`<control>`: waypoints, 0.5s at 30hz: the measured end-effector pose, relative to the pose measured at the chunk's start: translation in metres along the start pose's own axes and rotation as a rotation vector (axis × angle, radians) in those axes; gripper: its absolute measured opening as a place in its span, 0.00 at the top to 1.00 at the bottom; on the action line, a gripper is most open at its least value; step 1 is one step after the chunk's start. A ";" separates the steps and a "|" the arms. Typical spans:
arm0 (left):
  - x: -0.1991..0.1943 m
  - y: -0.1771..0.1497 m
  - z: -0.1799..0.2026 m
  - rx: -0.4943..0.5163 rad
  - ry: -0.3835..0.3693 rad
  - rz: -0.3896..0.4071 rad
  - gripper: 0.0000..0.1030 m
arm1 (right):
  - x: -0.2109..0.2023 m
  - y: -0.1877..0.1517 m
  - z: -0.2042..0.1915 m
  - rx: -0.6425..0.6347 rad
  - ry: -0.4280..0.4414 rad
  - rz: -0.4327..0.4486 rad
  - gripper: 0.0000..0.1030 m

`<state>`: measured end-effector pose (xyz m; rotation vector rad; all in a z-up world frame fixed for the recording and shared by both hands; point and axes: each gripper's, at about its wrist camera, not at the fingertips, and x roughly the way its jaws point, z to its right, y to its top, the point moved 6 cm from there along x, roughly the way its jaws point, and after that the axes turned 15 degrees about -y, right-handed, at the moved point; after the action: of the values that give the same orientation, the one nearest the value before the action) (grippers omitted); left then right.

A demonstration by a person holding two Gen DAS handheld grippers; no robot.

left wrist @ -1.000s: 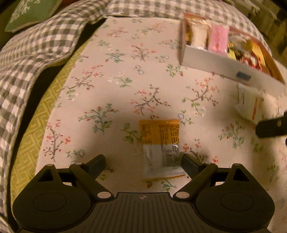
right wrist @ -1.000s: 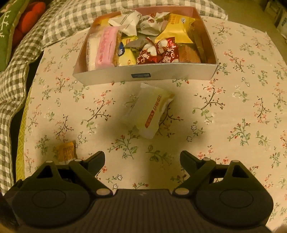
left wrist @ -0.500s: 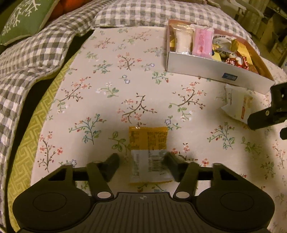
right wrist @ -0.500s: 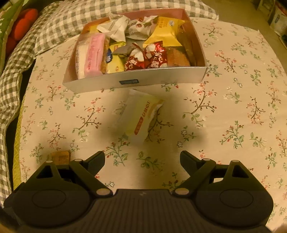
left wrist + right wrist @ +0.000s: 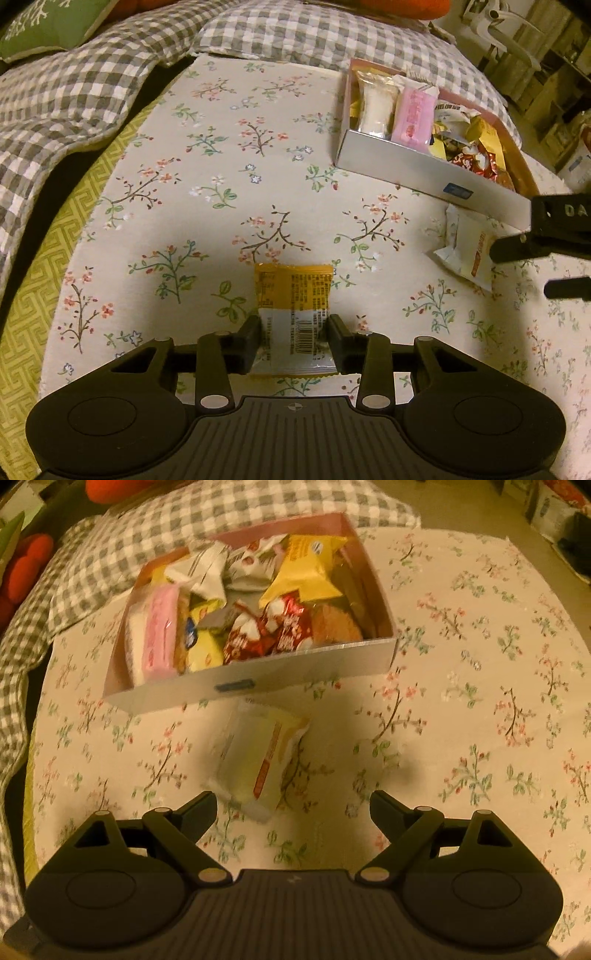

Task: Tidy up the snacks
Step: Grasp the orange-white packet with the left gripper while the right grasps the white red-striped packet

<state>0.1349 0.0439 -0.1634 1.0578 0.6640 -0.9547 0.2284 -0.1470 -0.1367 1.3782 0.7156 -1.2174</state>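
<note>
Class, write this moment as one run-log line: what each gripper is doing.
left gripper: just closed onto orange snack packet | right gripper: open above yellow snack packet | snack box: part-filled

The right gripper (image 5: 293, 809), fingers spread wide, hovers over a pale yellow snack packet (image 5: 258, 762) near the snack box (image 5: 258, 681).

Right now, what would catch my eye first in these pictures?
Probably the box crammed with bright snacks, at the far end of the flowered cloth. Nearer, the left gripper has just been closing on an orange packet, while the open right gripper hangs over a pale yellow packet beside the box.
</note>
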 end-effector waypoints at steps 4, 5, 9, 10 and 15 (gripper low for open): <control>0.002 0.000 -0.002 0.000 0.006 -0.005 0.65 | 0.010 0.004 -0.003 0.032 0.013 -0.002 0.17; 0.002 0.000 -0.002 0.001 0.007 -0.005 0.65 | 0.012 0.005 -0.005 0.044 0.033 -0.014 0.17; 0.003 0.000 -0.002 0.008 0.009 -0.005 0.65 | 0.018 0.007 -0.016 0.089 0.075 -0.040 0.17; 0.004 0.000 -0.002 0.010 0.009 -0.005 0.65 | 0.019 0.008 -0.019 0.093 0.077 -0.039 0.17; 0.005 0.002 -0.003 0.023 0.004 -0.003 0.65 | 0.021 0.011 -0.035 0.062 0.095 -0.037 0.17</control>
<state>0.1387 0.0455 -0.1675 1.0794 0.6601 -0.9648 0.2541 -0.1202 -0.1572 1.4876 0.7784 -1.2177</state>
